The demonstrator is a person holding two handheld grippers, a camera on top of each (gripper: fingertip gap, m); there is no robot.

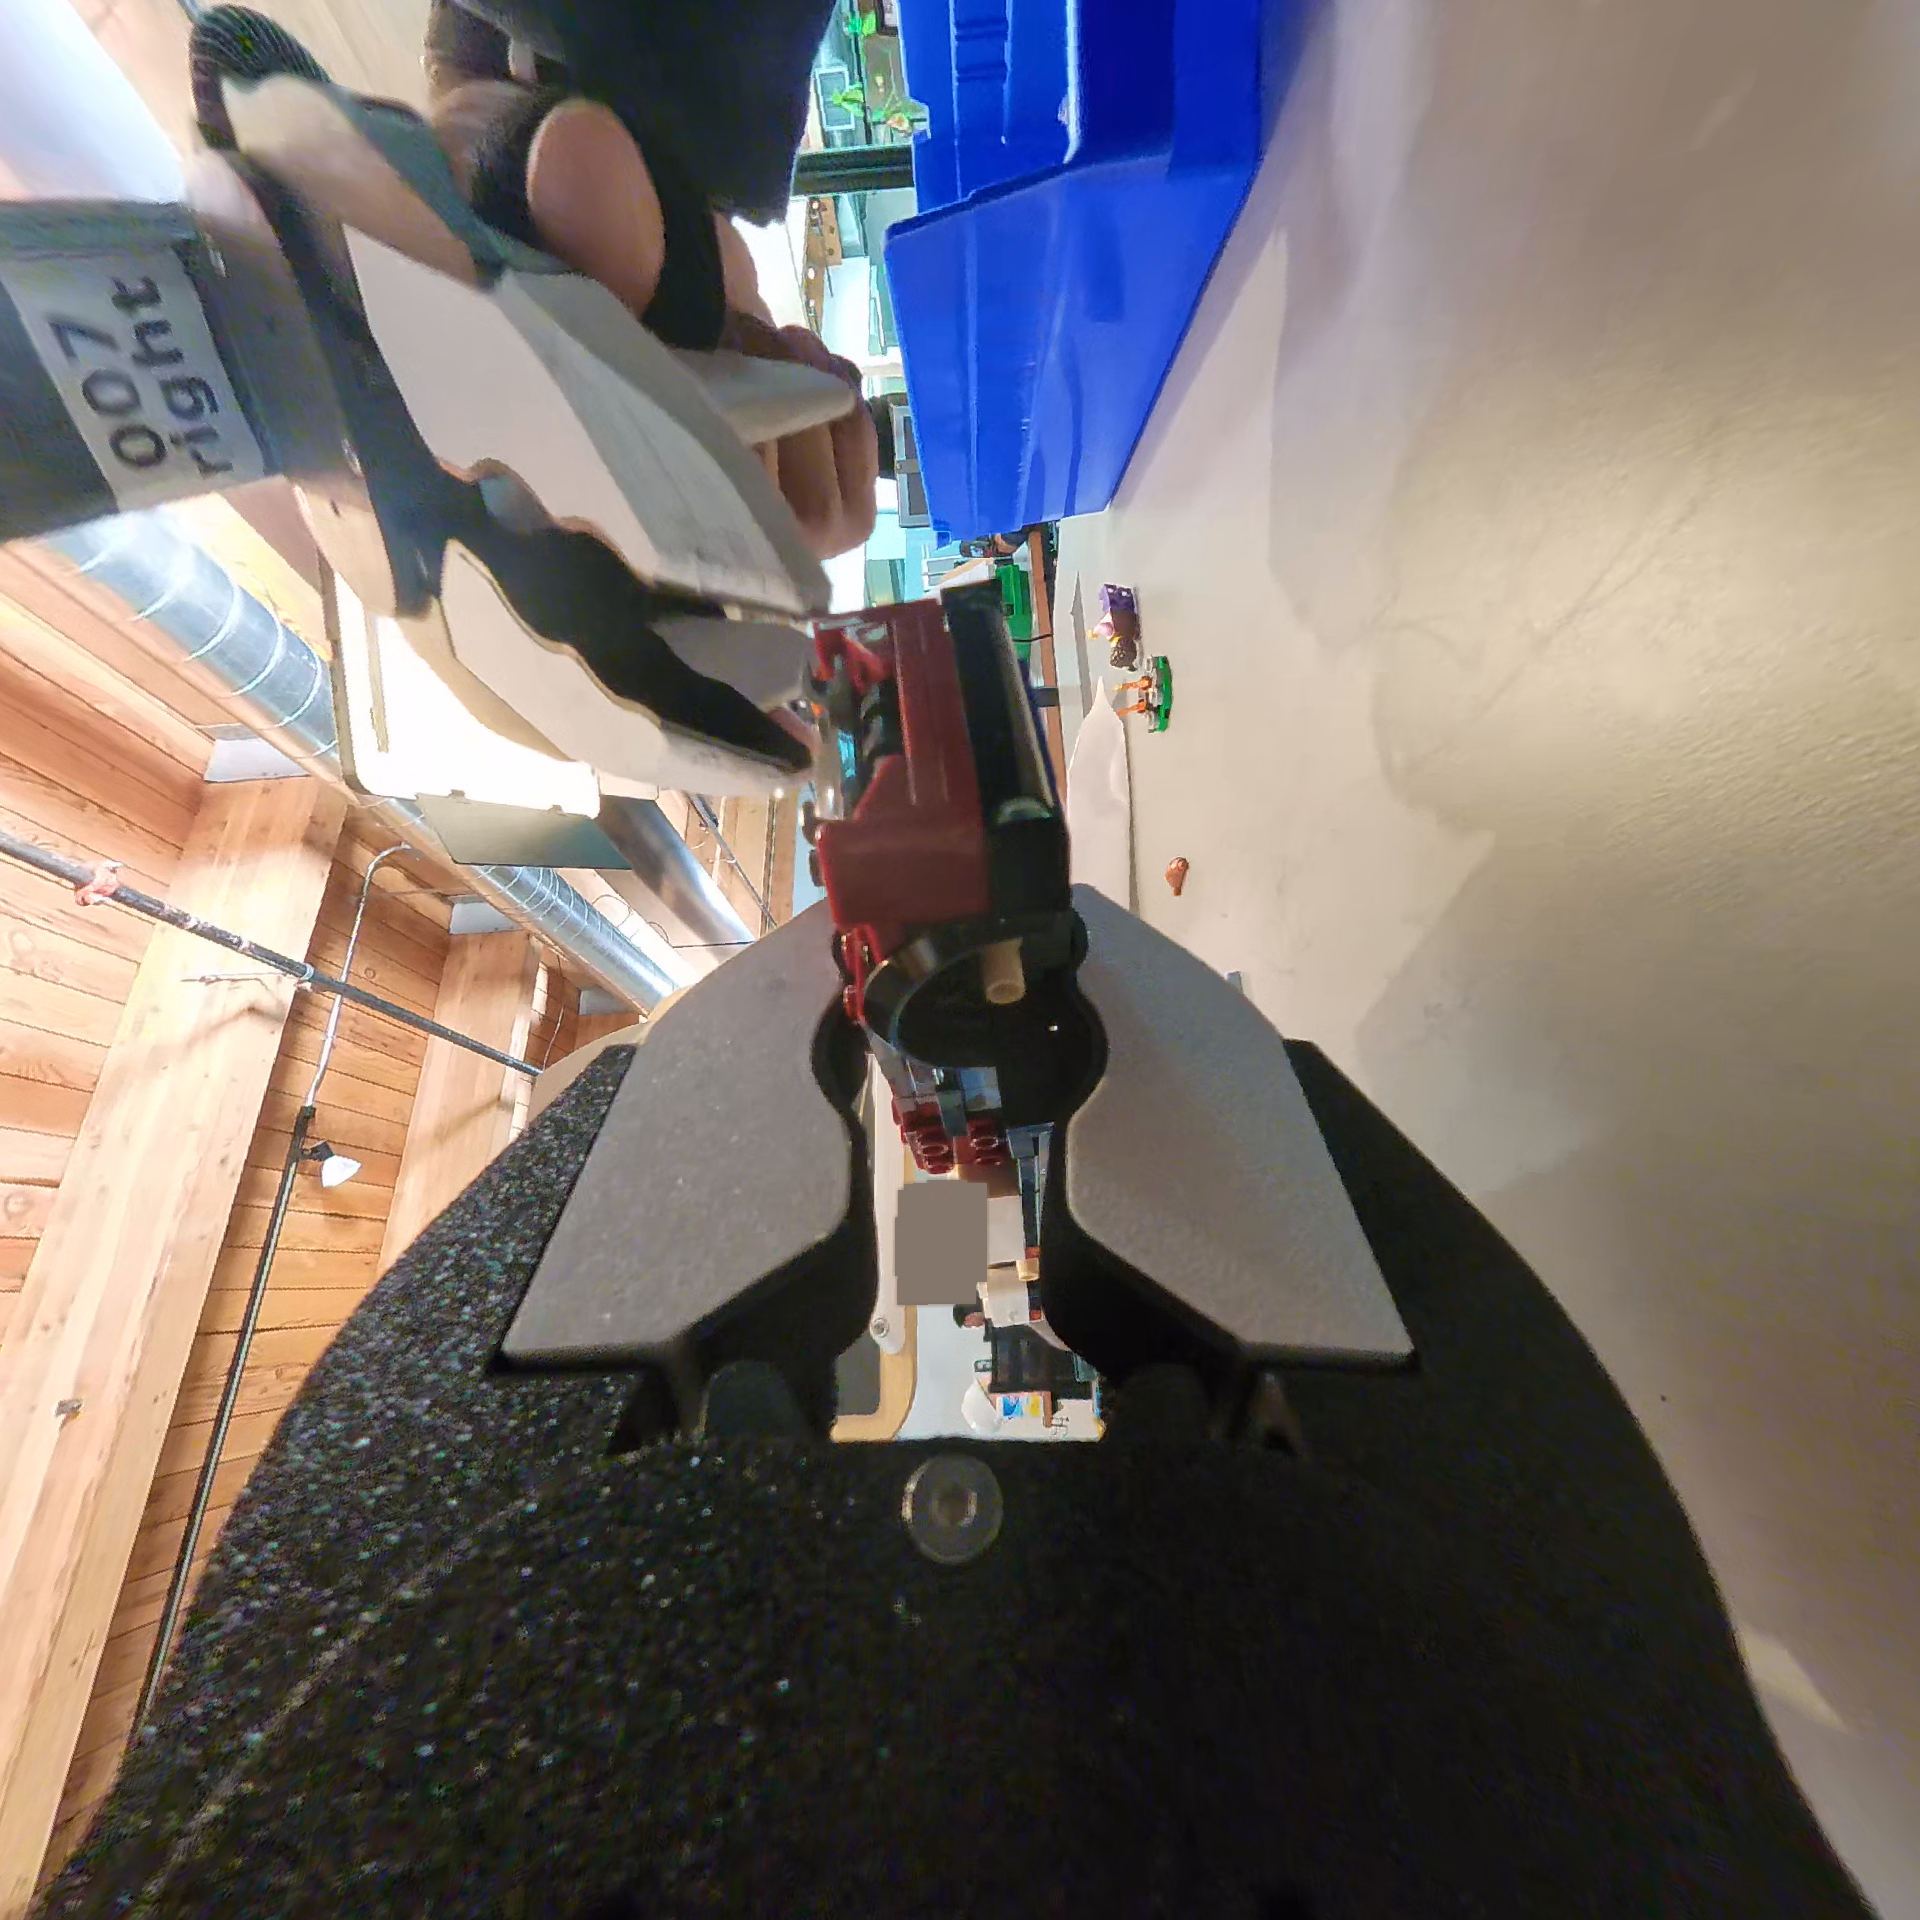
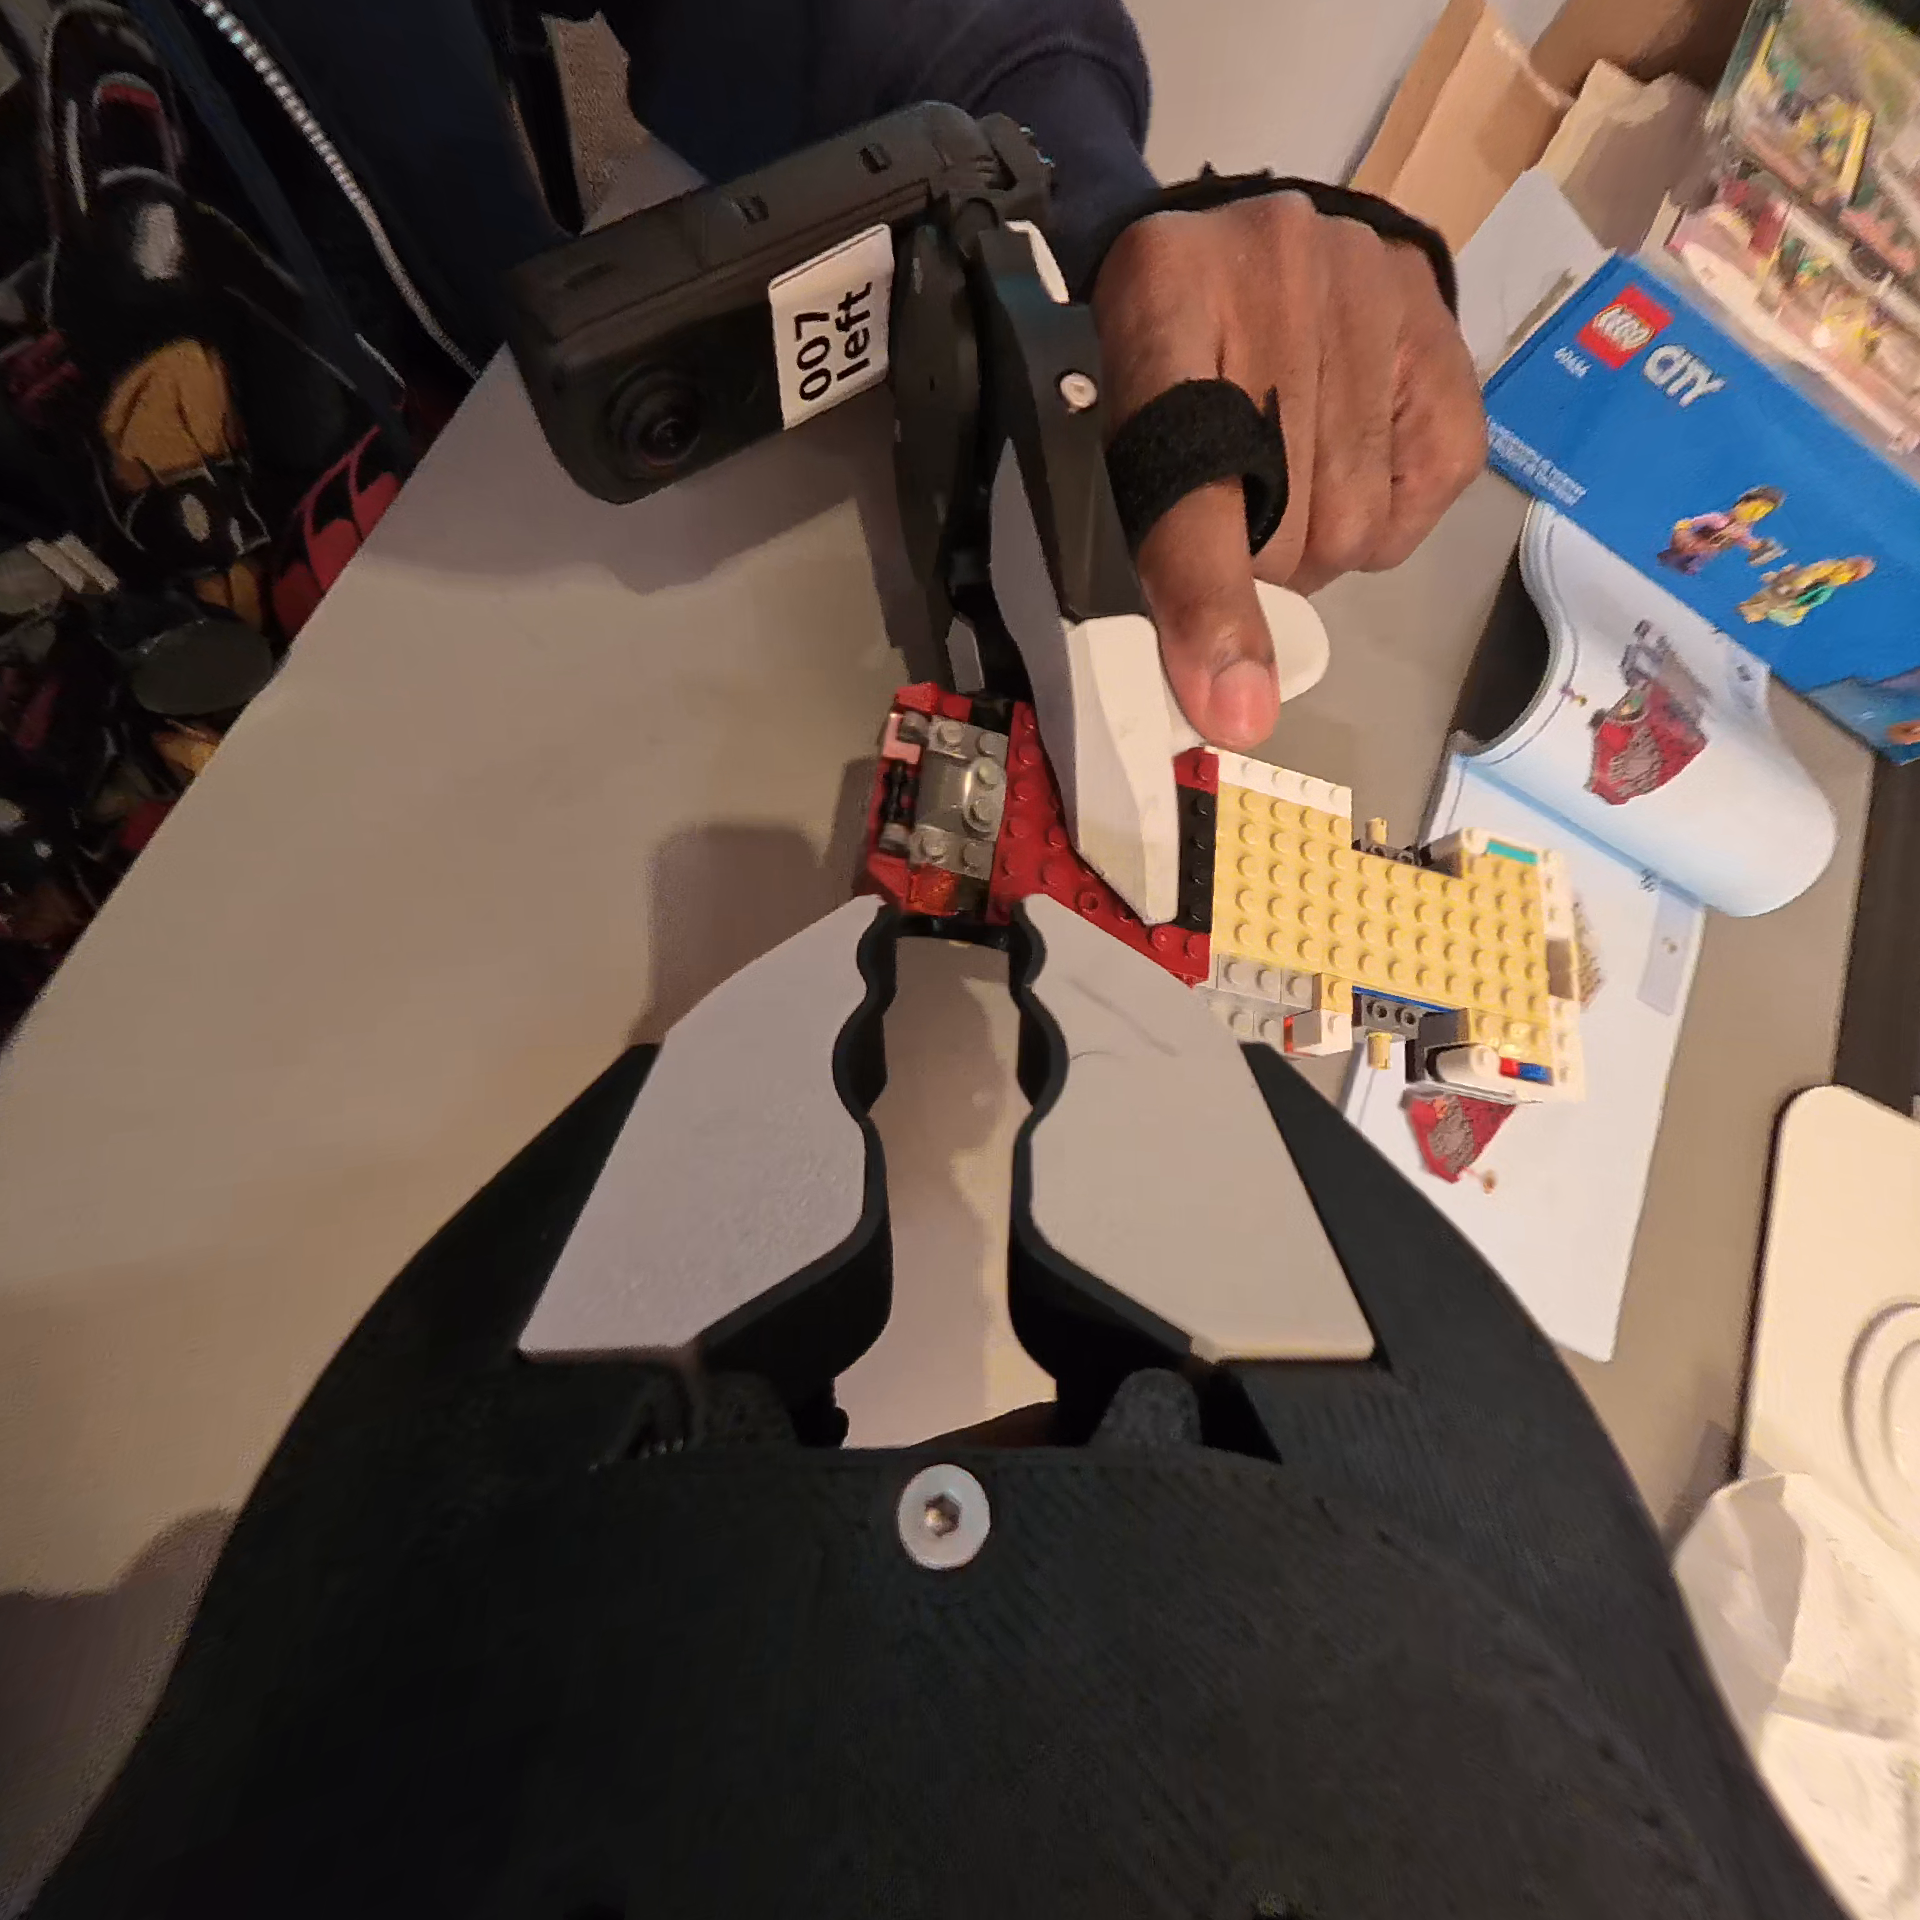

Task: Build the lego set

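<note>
The left claw (image 1: 961, 966) is clamped on a brick-built model (image 2: 1278, 894), its grey fingers (image 1: 1174, 1049) pressing either side of the black round end of the dark red and black section — the model is lifted clear of the pale desk (image 2: 468, 779), with a shadow lying on the surface below it. The right claw (image 2: 951, 920) meets the same model at its red nose, by the grey studded bricks; its tips stand a little apart, touching or almost touching the dark underside of the nose, and a firm grip cannot be told. Beyond the red nose the model widens into a tan studded plate edged with white bricks. A hand (image 2: 1299, 416) with a black strap round the thumb works the left claw's handle, a black camera (image 2: 707, 343) mounted beside it.

Under and past the model, toward the desk's right side, an open instruction booklet (image 2: 1558, 1195) lies flat, with a curled page and a blue toy box (image 2: 1704, 499) further out. Blue plastic bins (image 1: 1049, 312) stand along the far edge; small loose pieces — green (image 1: 1158, 694), purple (image 1: 1117, 613) and brown (image 1: 1176, 875) — sit on the desk near them.
</note>
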